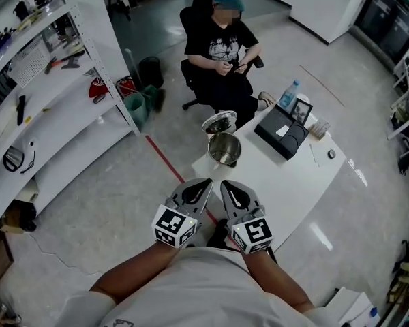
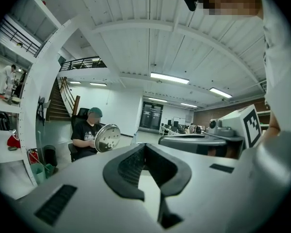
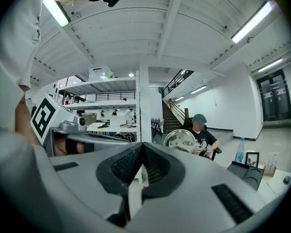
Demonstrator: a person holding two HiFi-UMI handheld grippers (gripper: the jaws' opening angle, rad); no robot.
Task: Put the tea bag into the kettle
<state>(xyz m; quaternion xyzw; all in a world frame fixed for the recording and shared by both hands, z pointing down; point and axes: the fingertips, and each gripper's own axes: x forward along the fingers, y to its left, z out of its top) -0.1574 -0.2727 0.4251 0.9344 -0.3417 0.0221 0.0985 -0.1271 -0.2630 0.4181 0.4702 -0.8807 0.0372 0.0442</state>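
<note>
A steel kettle (image 1: 223, 148) stands on the white table (image 1: 286, 182) with its round lid (image 1: 219, 122) tipped up behind it. The lid (image 2: 107, 138) also shows in the left gripper view, and in the right gripper view the lid (image 3: 180, 141) is in front of the seated person. My left gripper (image 1: 205, 183) and right gripper (image 1: 227, 184) hover side by side near the table's front edge, short of the kettle. The left gripper (image 2: 145, 147) has its tips together, and so does the right gripper (image 3: 142, 147); nothing shows between either pair. I cannot make out a tea bag in any view.
A black case (image 1: 281, 131), a water bottle (image 1: 288, 95) and a small picture frame (image 1: 301, 110) sit at the table's far right. A person (image 1: 221, 50) sits in a chair beyond the table. White shelving (image 1: 48, 94) stands to the left.
</note>
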